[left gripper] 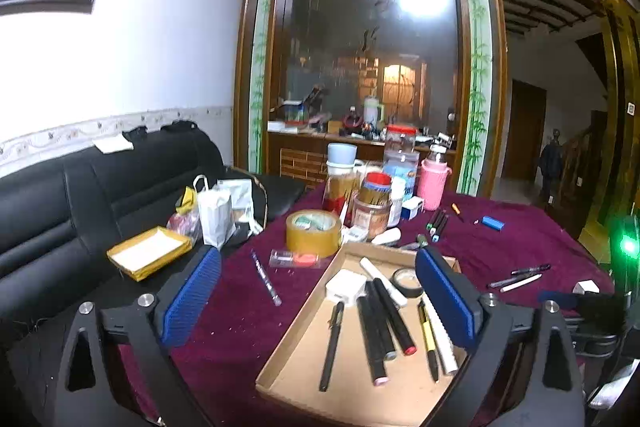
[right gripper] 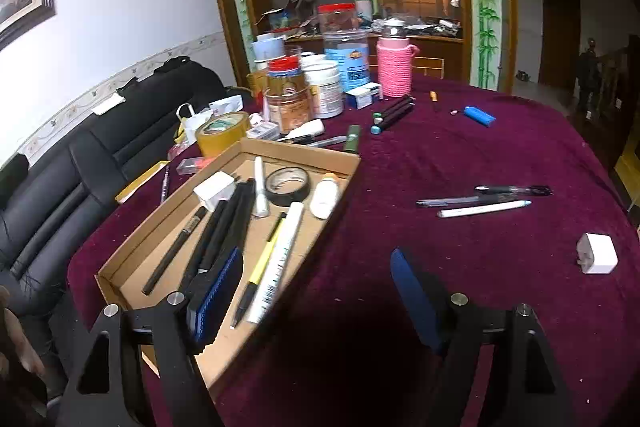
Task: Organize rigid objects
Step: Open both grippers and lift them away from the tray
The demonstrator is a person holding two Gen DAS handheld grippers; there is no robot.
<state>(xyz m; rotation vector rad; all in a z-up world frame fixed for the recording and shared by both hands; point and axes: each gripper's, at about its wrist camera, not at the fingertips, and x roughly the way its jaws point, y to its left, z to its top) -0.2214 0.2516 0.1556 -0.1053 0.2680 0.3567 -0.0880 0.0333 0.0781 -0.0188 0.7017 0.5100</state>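
Both grippers, left (left gripper: 318,301) and right (right gripper: 316,297), gape empty; pens (right gripper: 484,201) right of tray (right gripper: 332,157) look light, stiff, slippery: pinch mid-barrel.

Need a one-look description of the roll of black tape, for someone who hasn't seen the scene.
Find the cardboard tray on the maroon tablecloth. Near its far end, between a white marker and a small white bottle, lies the black tape roll: the tray's only ring.
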